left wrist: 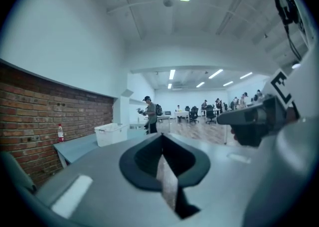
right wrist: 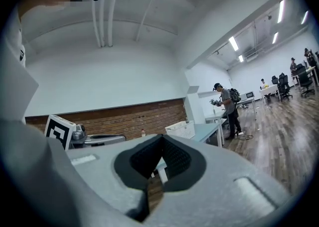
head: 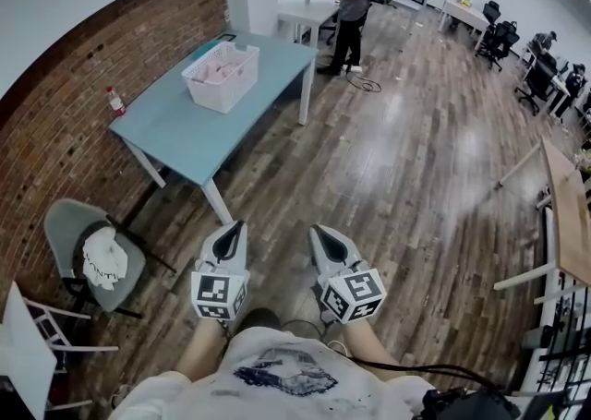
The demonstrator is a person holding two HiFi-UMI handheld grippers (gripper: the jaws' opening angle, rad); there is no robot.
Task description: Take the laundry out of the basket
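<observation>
A white laundry basket (head: 222, 75) with pale pink laundry (head: 218, 65) in it stands on a light blue table (head: 199, 123), far ahead of me to the left. Both grippers are held low near my body, well short of the table. My left gripper (head: 236, 227) has its jaws together and holds nothing. My right gripper (head: 319, 232) is likewise shut and empty. In the left gripper view the basket (left wrist: 110, 133) is small and distant beyond the closed left gripper (left wrist: 160, 140). In the right gripper view the basket (right wrist: 181, 129) sits on the table (right wrist: 208, 130) past the closed right gripper (right wrist: 160, 139).
A brick wall (head: 55, 123) runs behind the table. A red-capped bottle (head: 115, 101) stands on the table's left corner. A grey chair (head: 97, 257) with a white cloth is at my left. A person (head: 351, 3) stands beyond the table by a white desk (head: 309, 14). A wooden desk (head: 568, 215) is at right.
</observation>
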